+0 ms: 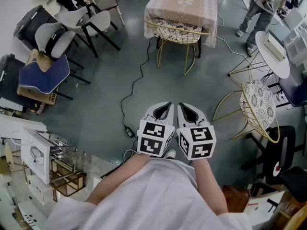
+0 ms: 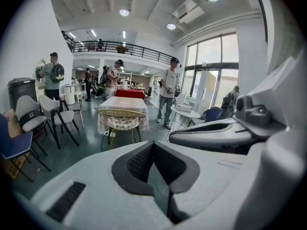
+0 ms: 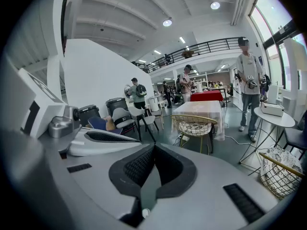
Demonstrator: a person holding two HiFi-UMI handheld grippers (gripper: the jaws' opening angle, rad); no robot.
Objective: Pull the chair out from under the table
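We are holding two grippers side by side at waist level, touching neither the chair nor anything else. The left gripper (image 1: 165, 105) is keeping its jaws pressed together with nothing between them, as the left gripper view shows. The right gripper (image 1: 185, 106) is doing the same, its jaws meeting at the tips and pinching nothing. Both are pointing forward and a little downward over the grey floor (image 1: 110, 104).

We are counting two gold wire chairs. One chair (image 1: 176, 32) is sitting tucked against the near edge of the one cloth-covered table (image 1: 184, 1), its back turned toward us. The second wire chair (image 1: 259, 107) is standing off to the right, beside a round white table (image 1: 271, 51). Two white chairs (image 1: 55, 37) and one blue chair (image 1: 45, 75) are crowding the left side. A black cable (image 1: 136, 80) is trailing across the floor from the table toward us, and one person (image 1: 261, 8) is standing at the upper right.

The tucked chair is lying straight ahead of both grippers, well apart from them, with open floor between.
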